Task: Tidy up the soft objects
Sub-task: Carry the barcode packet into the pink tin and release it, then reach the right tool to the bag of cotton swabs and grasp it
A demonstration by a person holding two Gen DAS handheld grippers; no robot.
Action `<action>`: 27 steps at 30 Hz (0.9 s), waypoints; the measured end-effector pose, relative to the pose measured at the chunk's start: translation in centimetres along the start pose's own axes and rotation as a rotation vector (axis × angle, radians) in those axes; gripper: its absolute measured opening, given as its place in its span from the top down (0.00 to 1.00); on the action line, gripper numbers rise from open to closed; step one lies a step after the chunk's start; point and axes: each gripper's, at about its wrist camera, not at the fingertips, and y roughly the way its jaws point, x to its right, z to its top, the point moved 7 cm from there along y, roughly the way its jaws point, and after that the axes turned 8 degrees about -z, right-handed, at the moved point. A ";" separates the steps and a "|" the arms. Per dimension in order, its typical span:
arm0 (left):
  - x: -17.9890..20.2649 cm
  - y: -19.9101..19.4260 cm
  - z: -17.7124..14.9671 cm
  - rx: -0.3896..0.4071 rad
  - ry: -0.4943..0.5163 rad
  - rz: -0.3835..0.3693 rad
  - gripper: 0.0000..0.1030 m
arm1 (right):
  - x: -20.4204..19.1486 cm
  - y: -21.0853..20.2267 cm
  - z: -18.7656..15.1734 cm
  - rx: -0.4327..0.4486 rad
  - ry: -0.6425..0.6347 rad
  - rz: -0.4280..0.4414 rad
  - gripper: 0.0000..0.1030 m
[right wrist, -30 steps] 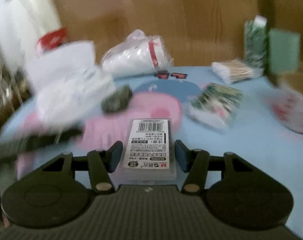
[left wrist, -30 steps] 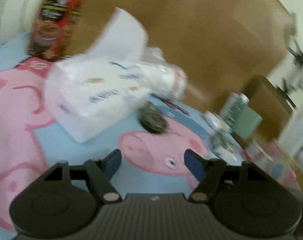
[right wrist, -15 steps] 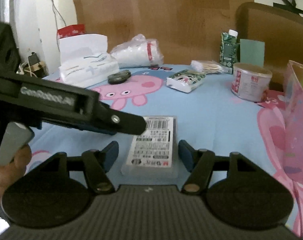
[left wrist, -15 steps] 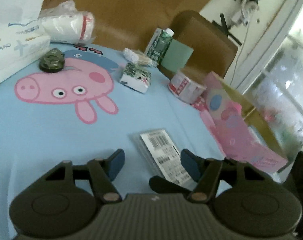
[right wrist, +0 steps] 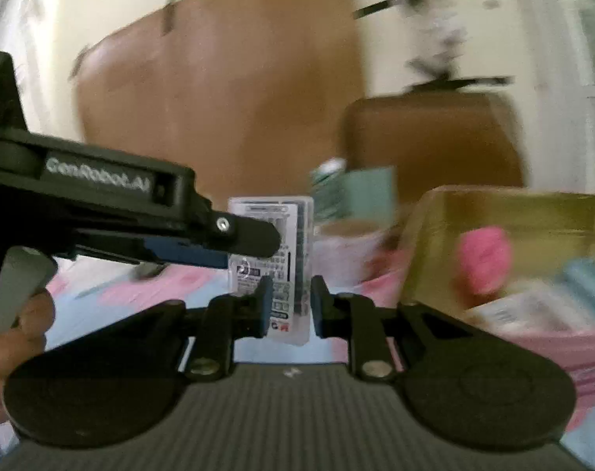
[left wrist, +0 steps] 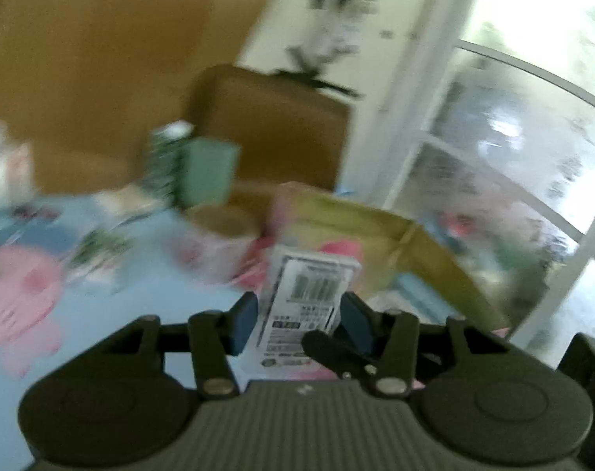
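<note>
A clear flat pack with a barcode label (left wrist: 313, 286) is up off the table, standing on edge. My left gripper (left wrist: 297, 314) has its blue pads against the pack's two sides, jaws closing. In the right wrist view the same pack (right wrist: 293, 235) sits edge-on between the fingers of my right gripper (right wrist: 289, 302), whose jaws are also closing on it. The left gripper's finger (right wrist: 250, 235) crosses the pack from the left. Just behind stands an open box (right wrist: 493, 204), pink outside and yellowish inside, holding a pink soft thing (right wrist: 483, 259).
On the blue pig-print tablecloth (left wrist: 22, 286) are a round tub (left wrist: 219, 243), a green carton (left wrist: 207, 168) and a small patterned packet (left wrist: 97, 251). A brown chair back (left wrist: 270, 117) rises behind. A window (left wrist: 513, 157) is at the right. A hand (right wrist: 19, 325) holds the left gripper.
The pack lay flat on the table between open fingers. Both grippers have since closed on it, lifted it on edge, and swung right, nearer the box.
</note>
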 end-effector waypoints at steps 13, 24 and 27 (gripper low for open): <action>4.0 8.4 0.6 -0.066 0.051 -0.059 0.48 | 11.3 -0.6 0.9 0.061 0.205 -0.290 0.51; -14.7 -3.7 -2.0 0.049 -0.148 0.328 0.43 | 2.9 2.5 3.2 0.053 0.128 -0.041 0.51; -19.4 -6.4 -3.5 0.075 -0.173 0.447 0.43 | -1.3 6.5 3.5 -0.070 0.154 0.092 0.51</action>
